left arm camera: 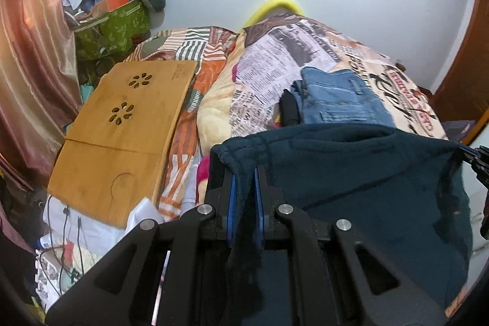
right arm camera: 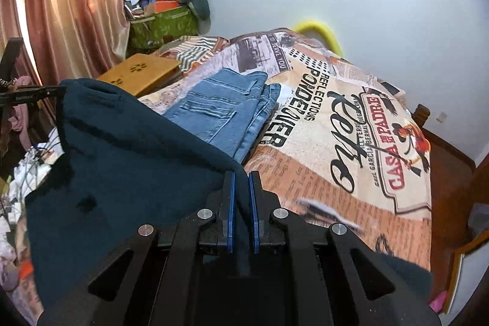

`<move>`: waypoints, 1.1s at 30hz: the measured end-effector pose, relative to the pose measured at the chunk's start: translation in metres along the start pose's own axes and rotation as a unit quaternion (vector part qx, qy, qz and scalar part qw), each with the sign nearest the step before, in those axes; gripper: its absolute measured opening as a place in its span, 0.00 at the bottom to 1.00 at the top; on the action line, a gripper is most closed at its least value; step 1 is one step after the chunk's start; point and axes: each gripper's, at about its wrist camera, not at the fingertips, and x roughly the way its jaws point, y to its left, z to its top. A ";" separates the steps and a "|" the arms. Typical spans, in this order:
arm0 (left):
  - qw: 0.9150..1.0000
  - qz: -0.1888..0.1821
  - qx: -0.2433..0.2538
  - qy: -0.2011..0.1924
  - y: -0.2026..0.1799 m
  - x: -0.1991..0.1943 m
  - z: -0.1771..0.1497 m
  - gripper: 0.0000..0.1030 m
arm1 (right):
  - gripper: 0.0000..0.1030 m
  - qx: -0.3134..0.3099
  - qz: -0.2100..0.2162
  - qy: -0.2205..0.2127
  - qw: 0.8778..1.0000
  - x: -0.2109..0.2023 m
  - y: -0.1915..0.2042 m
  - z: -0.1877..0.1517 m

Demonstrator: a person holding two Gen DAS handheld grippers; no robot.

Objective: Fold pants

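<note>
Dark teal fleece pants hang stretched between my two grippers above the bed; they also show in the right wrist view. My left gripper is shut on the waistband's left corner, cloth pinched between the blue pads. My right gripper is shut on the opposite corner of the waistband. The right gripper shows at the right edge of the left wrist view; the left gripper shows at the left of the right wrist view. The lower part of the pants is hidden below the grippers.
Folded blue jeans and a black garment lie on the printed bedspread. A bamboo lap desk lies on the bed's left side. A curtain, clutter and cables are at the left. A wall stands behind.
</note>
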 end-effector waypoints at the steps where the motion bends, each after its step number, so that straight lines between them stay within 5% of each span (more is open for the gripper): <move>1: 1.000 -0.002 0.001 0.001 0.000 -0.006 -0.003 0.11 | 0.08 0.002 0.002 -0.001 1.000 -0.007 0.002 -0.003; 17: 1.000 -0.012 -0.025 0.001 0.016 -0.081 -0.097 0.11 | 0.08 0.024 0.057 0.005 0.998 -0.095 0.052 -0.066; 33: 0.996 0.027 -0.069 0.052 0.045 -0.074 -0.174 0.08 | 0.08 0.089 0.089 0.045 0.991 -0.092 0.075 -0.133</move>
